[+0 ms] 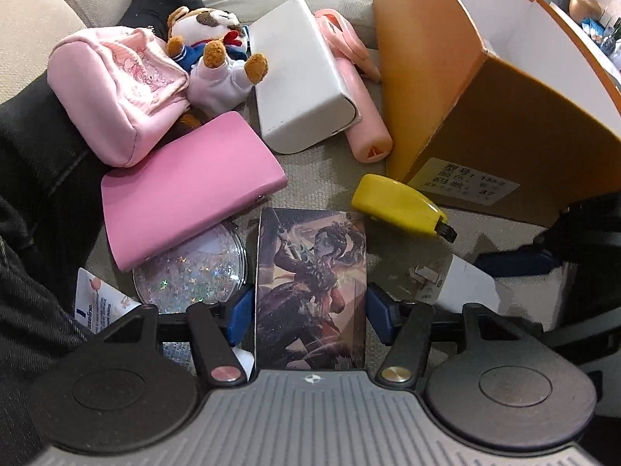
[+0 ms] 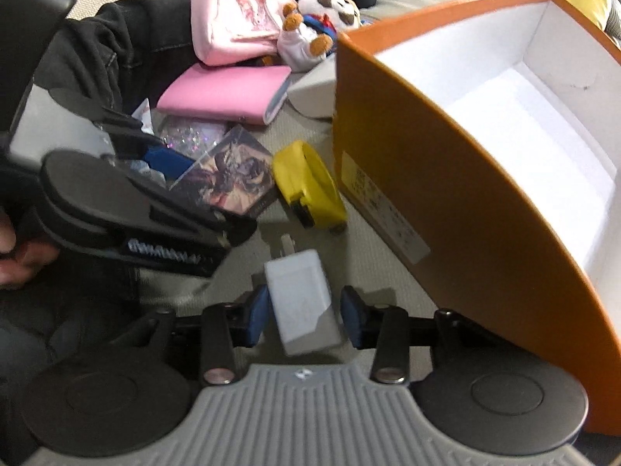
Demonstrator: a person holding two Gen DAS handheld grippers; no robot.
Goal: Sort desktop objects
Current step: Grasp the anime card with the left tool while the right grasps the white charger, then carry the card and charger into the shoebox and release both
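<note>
An illustrated card (image 1: 310, 291) lies between the blue pads of my left gripper (image 1: 310, 312), whose jaws stand close at its two long edges. The card also shows in the right wrist view (image 2: 229, 178) beside the left gripper's body. My right gripper (image 2: 302, 318) has its pads around a white charger plug (image 2: 300, 299), with small gaps on both sides. An orange box (image 2: 446, 178) with a white inside stands open at the right. It also shows in the left wrist view (image 1: 465, 89).
On the beige sofa lie a yellow tape measure (image 1: 399, 206), a pink wallet (image 1: 186, 194), a glitter disc (image 1: 190, 275), a white case (image 1: 302, 77), a pink tube (image 1: 365, 116), a pink pouch (image 1: 116, 85) and a plush dog (image 1: 209, 39). Dark clothing is at the left.
</note>
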